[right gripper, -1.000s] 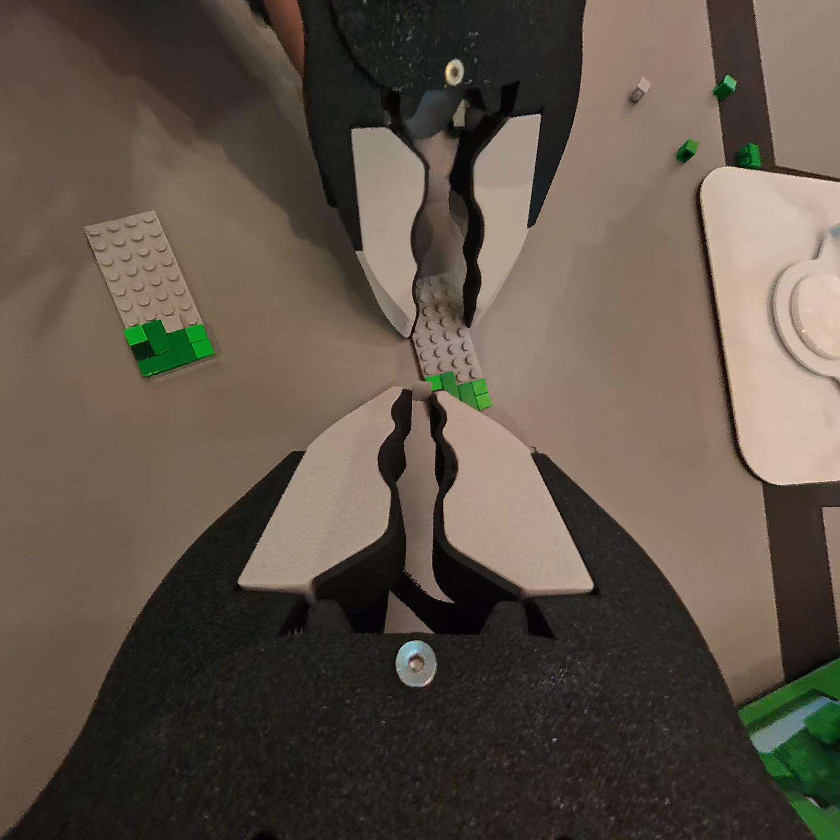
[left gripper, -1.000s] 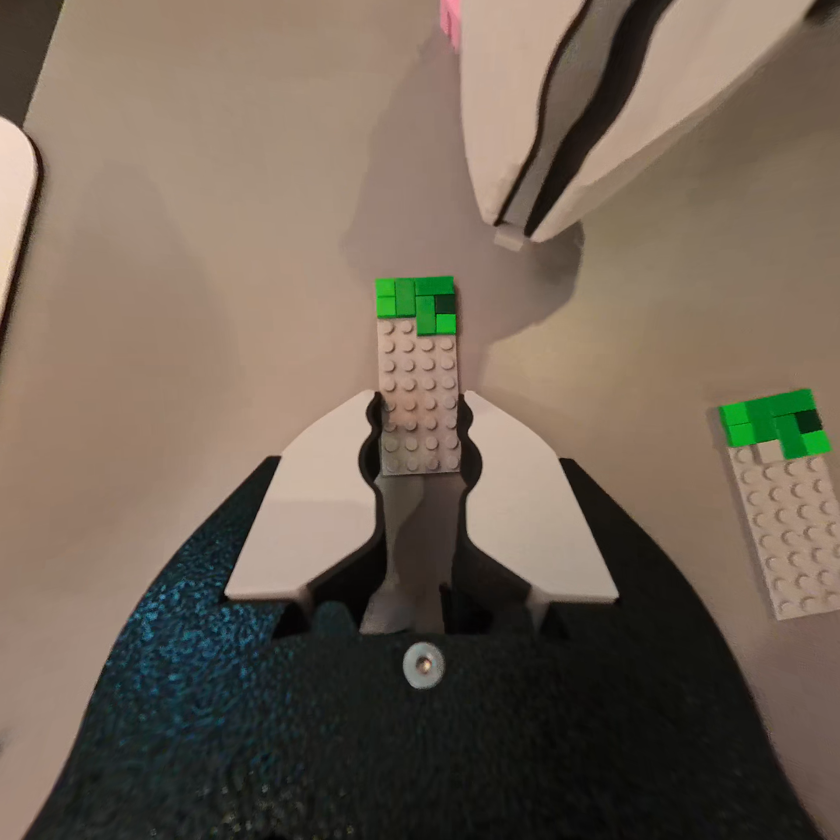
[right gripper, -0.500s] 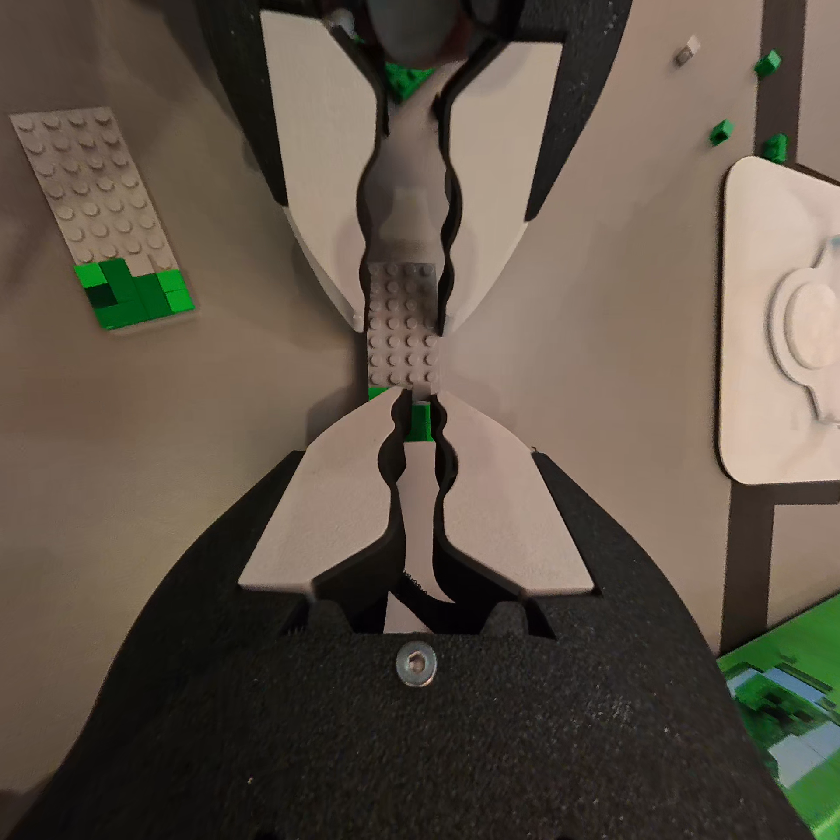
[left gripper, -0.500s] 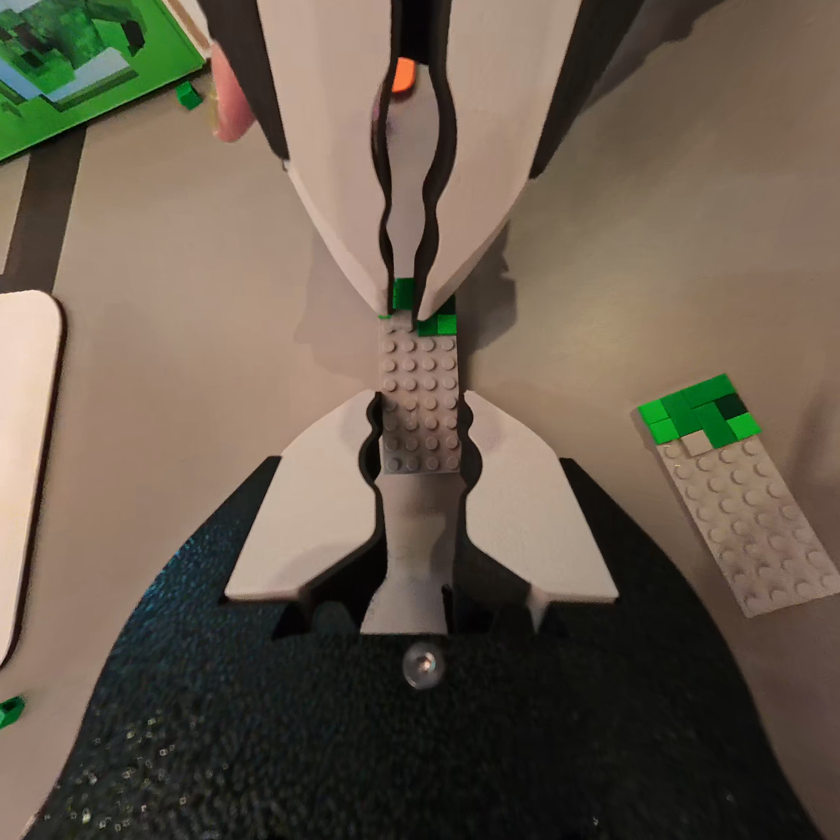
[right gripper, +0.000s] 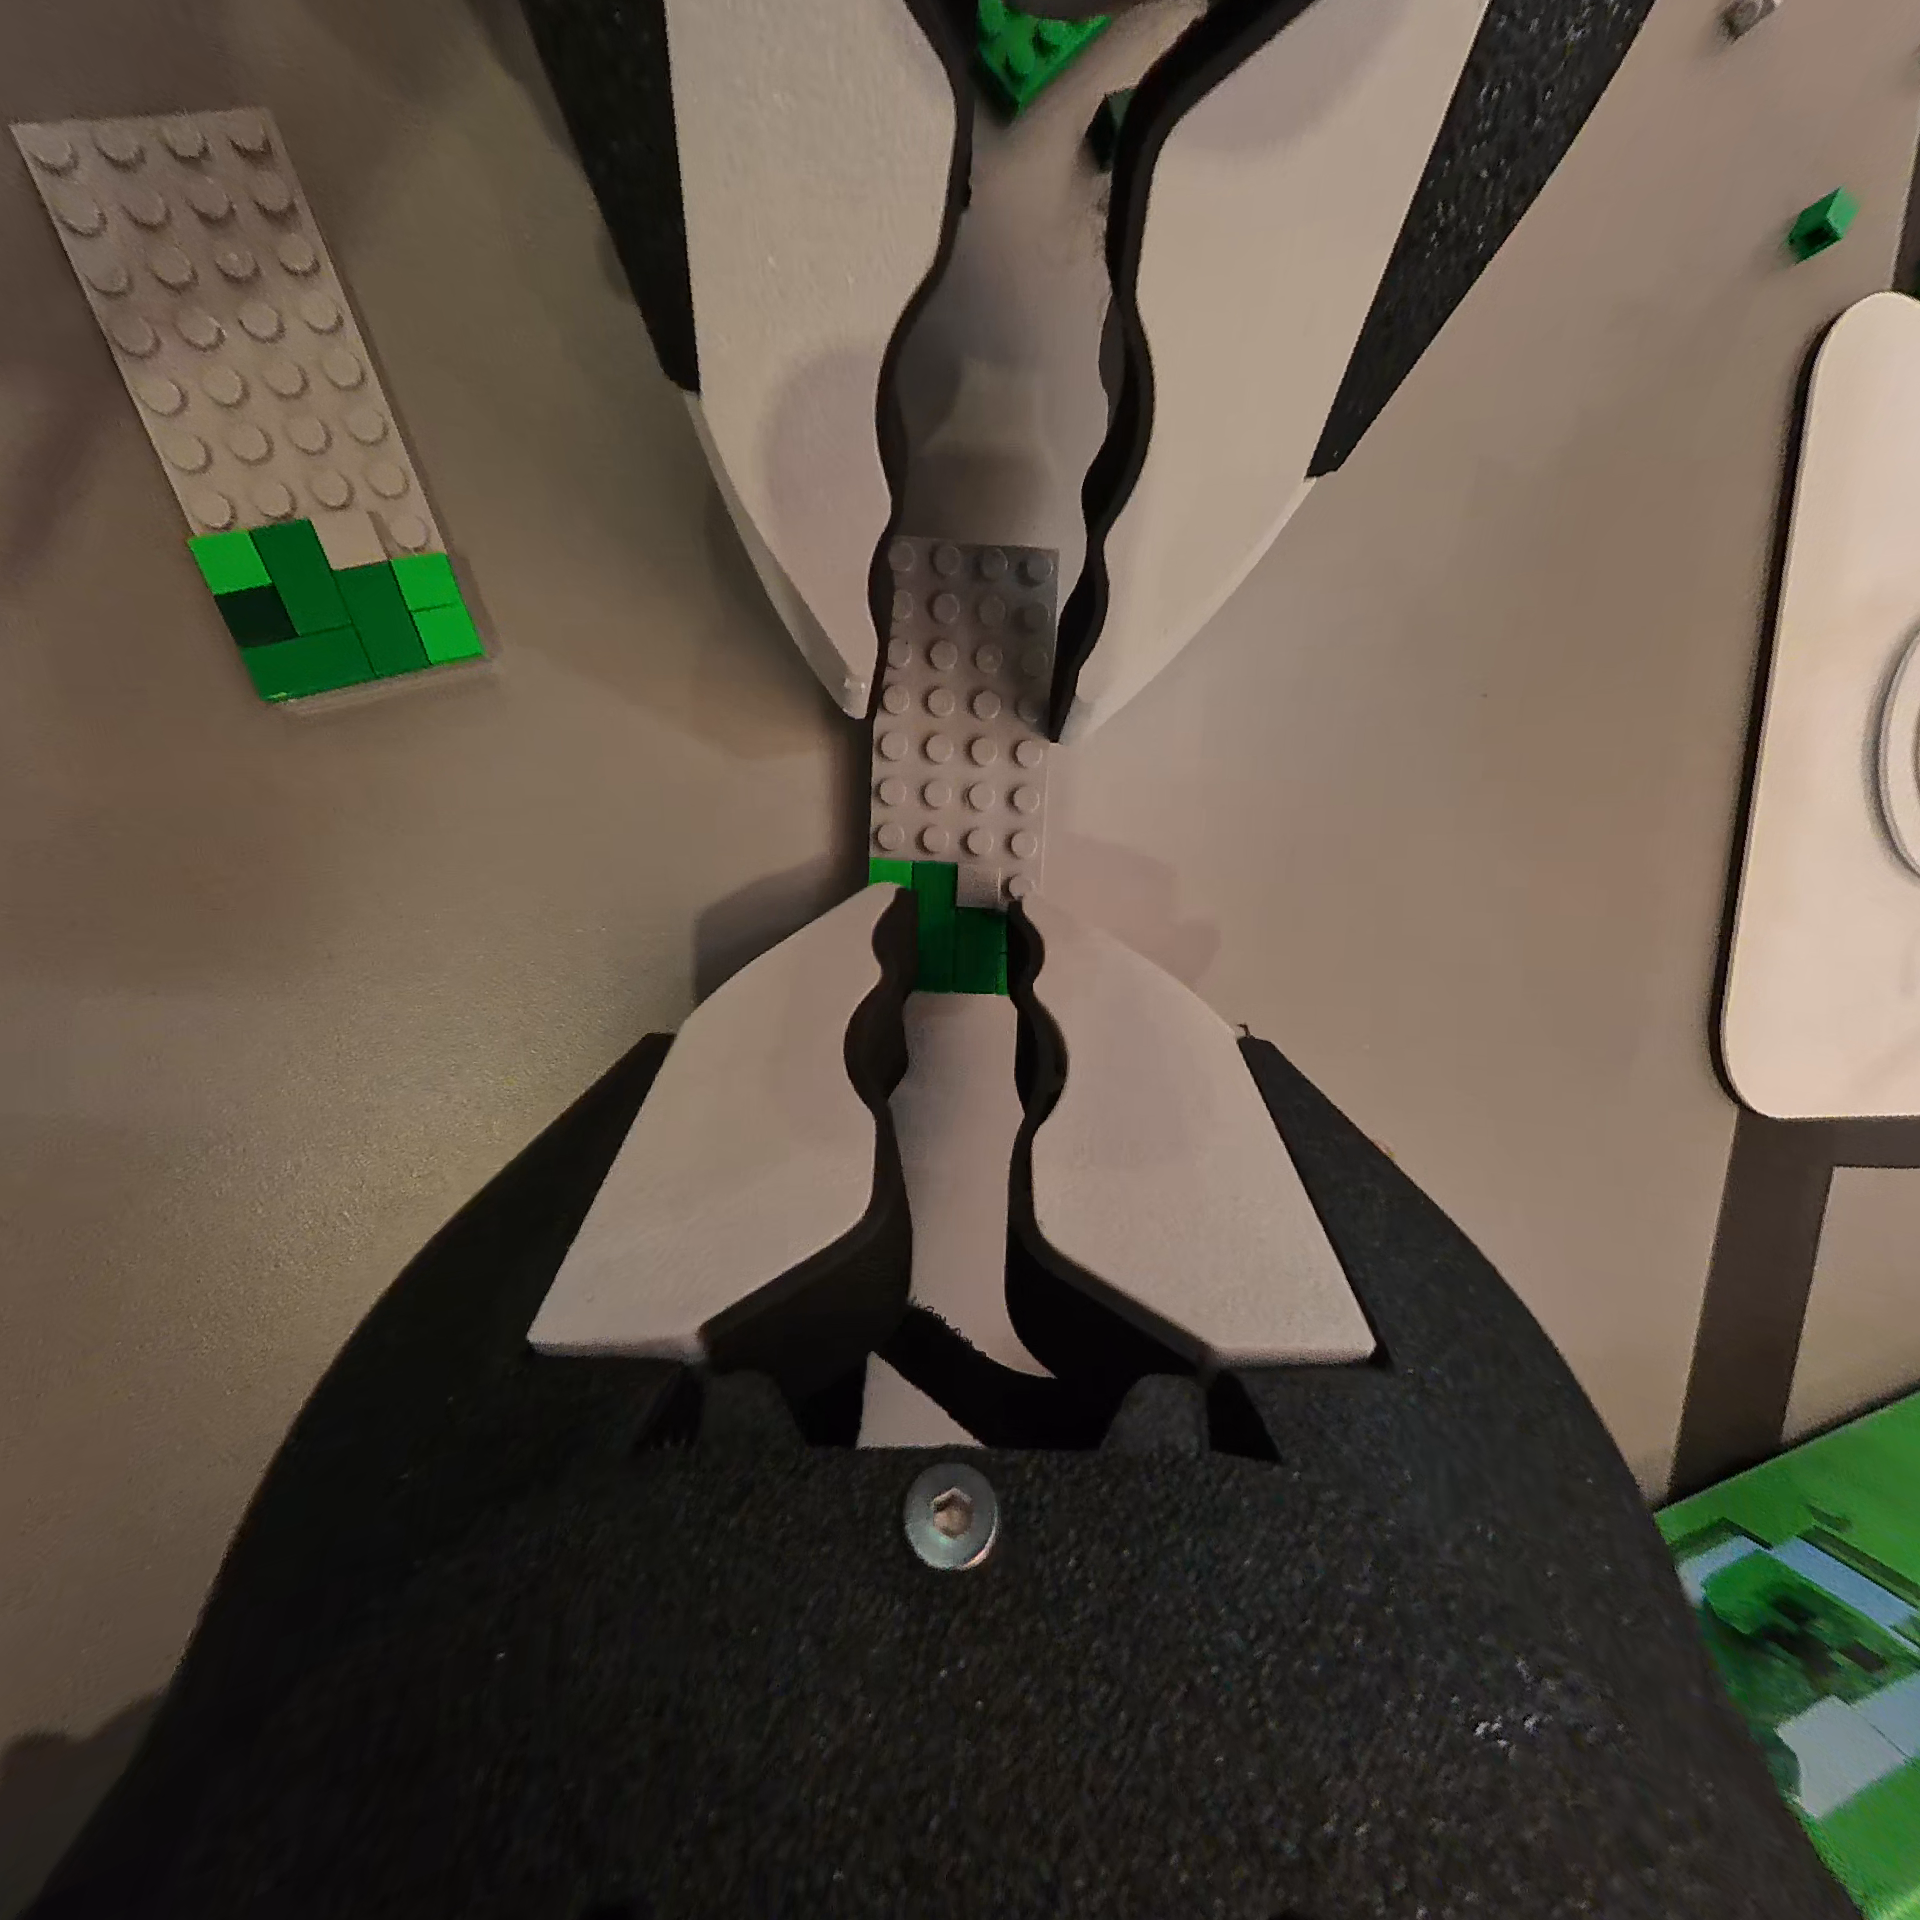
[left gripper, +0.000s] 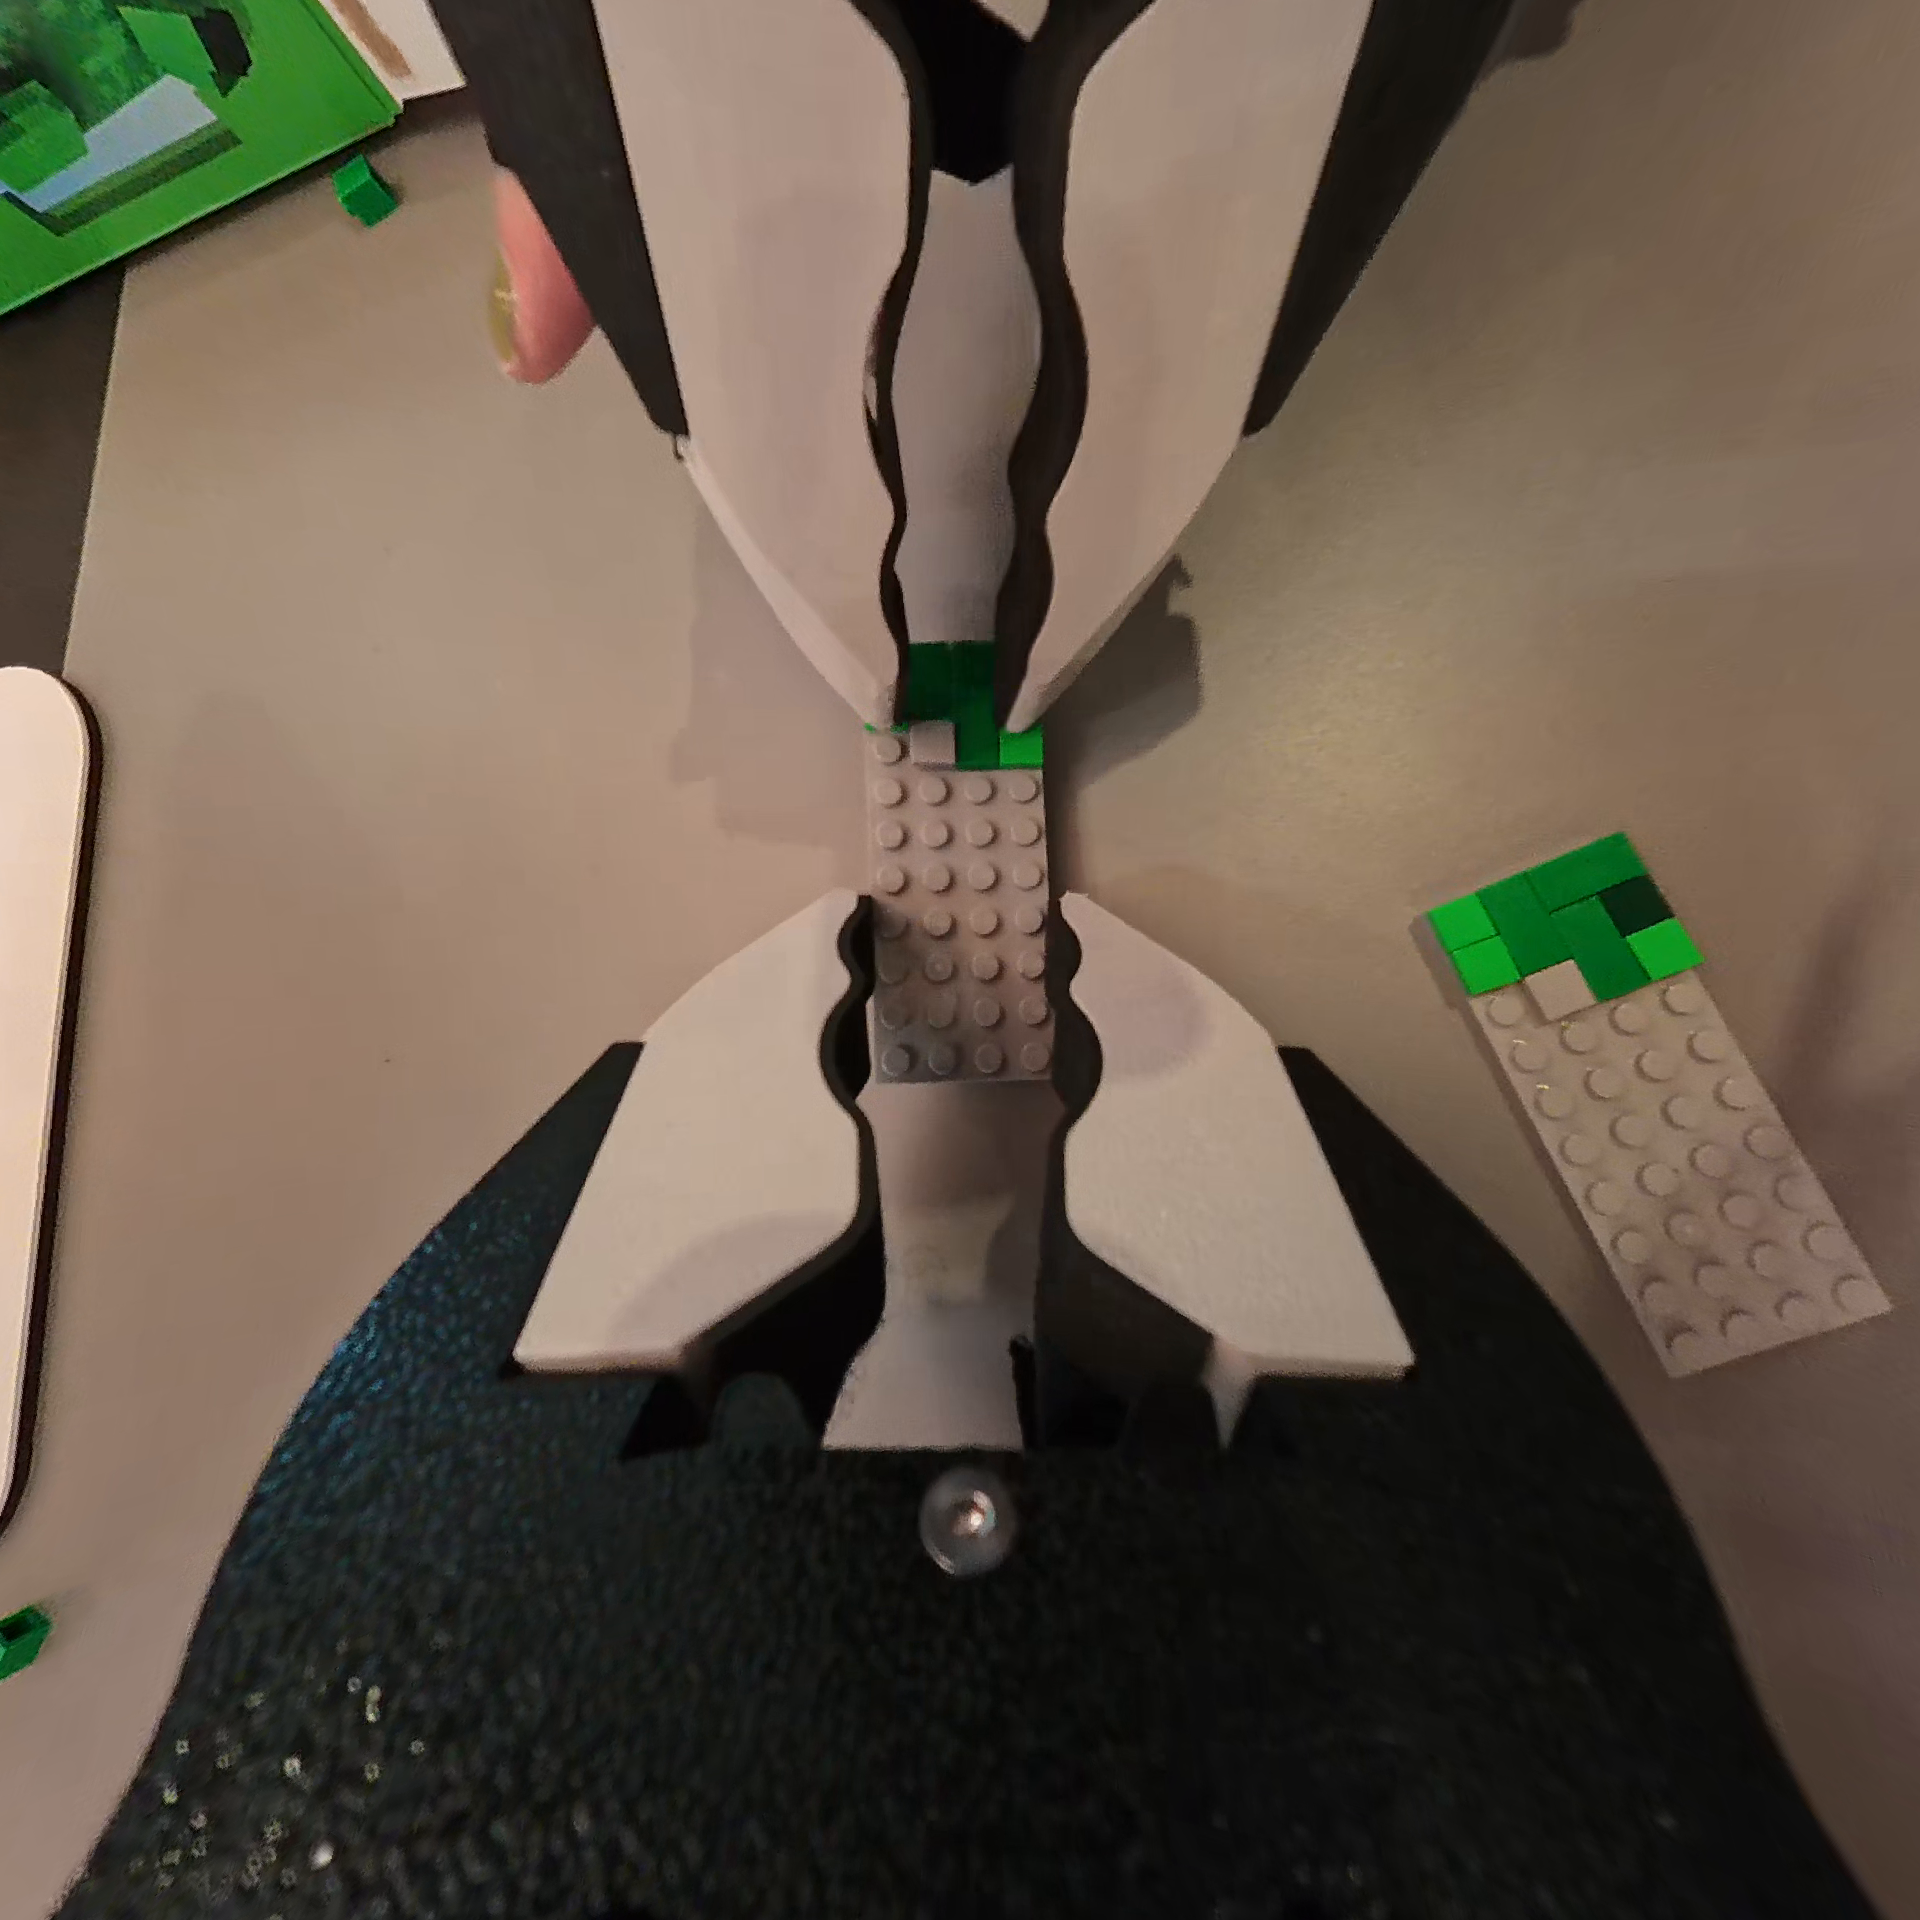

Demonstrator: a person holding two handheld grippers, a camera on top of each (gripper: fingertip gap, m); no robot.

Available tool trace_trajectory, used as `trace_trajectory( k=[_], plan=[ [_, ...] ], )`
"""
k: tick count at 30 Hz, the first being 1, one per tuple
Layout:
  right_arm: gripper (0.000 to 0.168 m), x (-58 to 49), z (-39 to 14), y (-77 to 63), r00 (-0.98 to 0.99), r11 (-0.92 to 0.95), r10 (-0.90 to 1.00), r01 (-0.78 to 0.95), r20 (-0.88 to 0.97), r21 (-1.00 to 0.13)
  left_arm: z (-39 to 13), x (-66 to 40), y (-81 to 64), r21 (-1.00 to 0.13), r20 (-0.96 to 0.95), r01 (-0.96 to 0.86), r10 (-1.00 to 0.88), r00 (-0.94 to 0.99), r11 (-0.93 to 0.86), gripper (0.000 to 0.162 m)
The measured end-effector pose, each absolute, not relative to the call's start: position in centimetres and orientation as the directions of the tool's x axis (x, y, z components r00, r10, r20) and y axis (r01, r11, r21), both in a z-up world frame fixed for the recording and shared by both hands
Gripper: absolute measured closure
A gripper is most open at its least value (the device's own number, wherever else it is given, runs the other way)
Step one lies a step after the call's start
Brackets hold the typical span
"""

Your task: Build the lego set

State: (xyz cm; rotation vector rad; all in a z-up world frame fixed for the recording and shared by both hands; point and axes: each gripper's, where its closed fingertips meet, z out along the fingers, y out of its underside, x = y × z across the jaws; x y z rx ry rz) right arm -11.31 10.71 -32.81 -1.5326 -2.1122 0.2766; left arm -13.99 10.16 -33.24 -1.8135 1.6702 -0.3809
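Observation:
My left gripper [left gripper: 958, 914] is shut on the near end of a grey studded plate [left gripper: 961, 852] lying on the table. Green tiles [left gripper: 961, 686] cover the plate's far end, and a small grey tile [left gripper: 932, 744] sits next to them. My right gripper [right gripper: 954, 906] comes in from the opposite side, jaws slightly apart. Its tips rest over the green tiles [right gripper: 956, 945], just short of the grey tile [right gripper: 979, 883]. In the right wrist view the left gripper [right gripper: 961, 717] holds the plate [right gripper: 961, 769] from the top.
A second grey plate [left gripper: 1662, 1143] with green tiles lies to the right, seen at upper left in the right wrist view [right gripper: 229, 332]. A green instruction booklet [left gripper: 156, 135], a white board [left gripper: 31, 1039] and loose green pieces [left gripper: 364, 192] lie around. A person's fingertip [left gripper: 530, 312] shows. Only a small space, under 4 cm, lies between the two pairs of fingers.
My right gripper came down over the plate's green end, set the small grey tile beside the green tiles and opened a little. My left gripper kept holding the plate.

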Motion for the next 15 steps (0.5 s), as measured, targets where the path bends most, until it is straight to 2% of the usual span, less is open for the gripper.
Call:
trace_trajectory(
  k=[3,5,7,9,12,15],
  plan=[
    [0.148,-11.1,-32.6,10.7,-0.217,0.320,0.940,0.826,0.262,-0.463,-33.2,-14.1,10.2,-0.618,-0.211,-0.786,-0.966,0.151,0.012,0.131],
    [0.148,-11.1,-31.5,11.0,-0.157,0.254,0.963,0.798,0.219,-0.546,-33.1,-14.3,10.3,-0.619,-0.215,-0.785,-0.965,0.148,0.018,0.131],
    [0.145,-11.3,-30.0,11.3,-0.044,0.071,0.997,0.731,0.058,-0.678,-32.8,-14.4,10.4,-0.623,-0.225,-0.782,-0.964,0.141,0.031,0.131],
    [0.136,-11.4,-28.9,12.0,0.080,-0.202,0.977,0.630,-0.196,-0.750,-32.4,-14.5,10.4,-0.630,-0.237,-0.775,-0.962,0.138,0.044,0.131],
    [0.127,-11.0,-28.9,13.2,0.198,-0.531,0.842,0.470,-0.502,-0.705,-31.8,-14.6,10.6,-0.635,-0.252,-0.771,-0.956,0.148,0.048,0.131],
    [0.126,-10.9,-29.7,13.1,0.218,-0.699,0.706,0.365,-0.674,-0.615,-31.3,-14.7,10.8,-0.638,-0.265,-0.768,-0.950,0.166,0.044,0.131]
  ],
)
